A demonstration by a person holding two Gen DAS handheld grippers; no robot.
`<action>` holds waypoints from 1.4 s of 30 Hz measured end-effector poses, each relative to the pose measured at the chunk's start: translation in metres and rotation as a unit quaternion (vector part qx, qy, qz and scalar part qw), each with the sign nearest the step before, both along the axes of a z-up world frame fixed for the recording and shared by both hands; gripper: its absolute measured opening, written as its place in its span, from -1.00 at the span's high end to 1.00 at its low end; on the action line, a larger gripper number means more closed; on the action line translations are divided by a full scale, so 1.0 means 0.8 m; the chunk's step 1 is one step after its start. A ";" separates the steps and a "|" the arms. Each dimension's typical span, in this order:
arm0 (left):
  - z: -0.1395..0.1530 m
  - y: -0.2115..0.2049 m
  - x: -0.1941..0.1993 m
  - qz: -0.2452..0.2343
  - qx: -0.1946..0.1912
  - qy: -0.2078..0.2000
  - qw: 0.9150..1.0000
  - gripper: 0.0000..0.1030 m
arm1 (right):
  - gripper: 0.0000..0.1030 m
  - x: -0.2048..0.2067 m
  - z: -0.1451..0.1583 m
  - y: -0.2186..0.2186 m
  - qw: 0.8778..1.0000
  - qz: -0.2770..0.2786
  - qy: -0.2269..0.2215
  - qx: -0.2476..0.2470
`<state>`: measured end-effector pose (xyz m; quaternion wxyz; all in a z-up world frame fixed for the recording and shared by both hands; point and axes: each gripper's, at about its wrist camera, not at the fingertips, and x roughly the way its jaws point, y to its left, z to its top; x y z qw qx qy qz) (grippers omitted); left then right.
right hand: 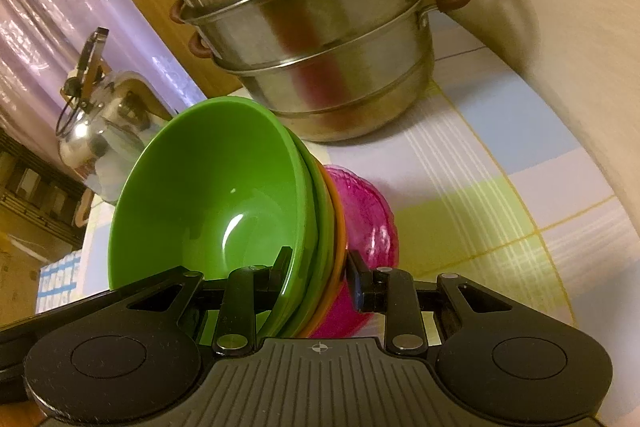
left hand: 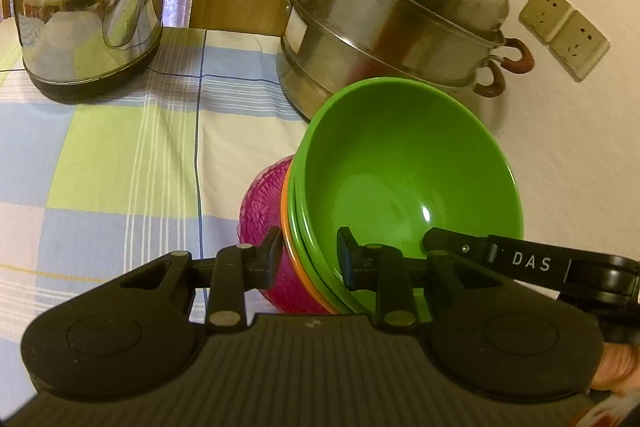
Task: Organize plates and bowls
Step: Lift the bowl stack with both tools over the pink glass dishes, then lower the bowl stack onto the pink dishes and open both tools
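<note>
Left gripper (left hand: 308, 259) and right gripper (right hand: 320, 277) both clamped on the rims of a tilted nested stack, glossy green plastic bowl (left hand: 404, 167) innermost, orange bowl (left hand: 289, 247), ribbed magenta bowl (left hand: 264, 215) outermost, above the checked tablecloth (left hand: 120, 155), tiered steel steamer pot (left hand: 392, 23) just behind near the far edge, steel kettle (left hand: 88, 7) at the far corner.

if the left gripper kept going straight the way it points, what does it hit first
The left gripper already straddles the rim of the stacked bowls, so it would push into them first. Beyond, probably the steamer pot, though depth is unclear.
</note>
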<state>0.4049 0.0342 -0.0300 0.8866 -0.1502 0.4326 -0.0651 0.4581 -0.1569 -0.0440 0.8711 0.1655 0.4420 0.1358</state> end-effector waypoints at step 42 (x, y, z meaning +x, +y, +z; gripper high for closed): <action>-0.048 0.003 0.040 0.012 -0.017 0.009 1.000 0.45 | 0.41 0.055 -0.063 -0.006 0.999 0.001 0.028 0.020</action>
